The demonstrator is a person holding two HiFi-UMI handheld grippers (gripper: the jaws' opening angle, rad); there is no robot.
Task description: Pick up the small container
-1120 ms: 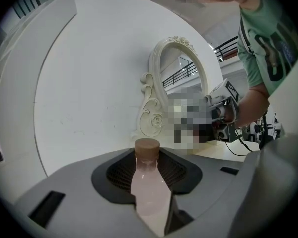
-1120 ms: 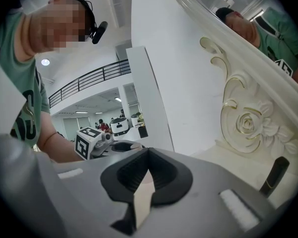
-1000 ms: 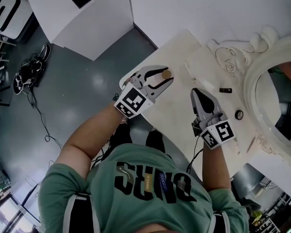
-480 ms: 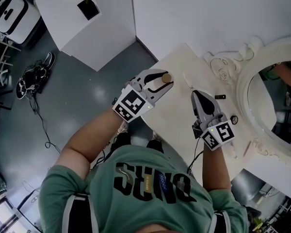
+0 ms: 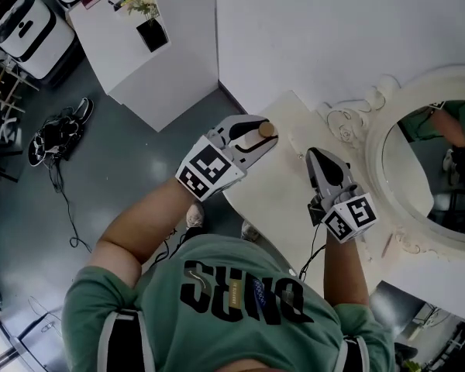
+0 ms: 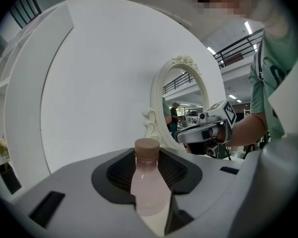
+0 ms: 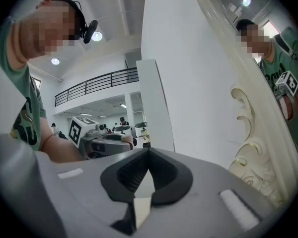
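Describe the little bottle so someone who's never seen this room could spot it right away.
Find the big ornate cream mirror at the cream table; in front of it a person holds two grey tongs. The small bottle sits clamped in the left tongs. It is pale pink with a round brown cap, and the right tongs hold nothing.

Grey floor (image 5: 116, 169) fills the left. White cabinet (image 5: 132, 60) upper left, white wall (image 5: 310, 29) on top, ornate mirror (image 5: 426, 169) right, cream table (image 5: 277, 196) centre.
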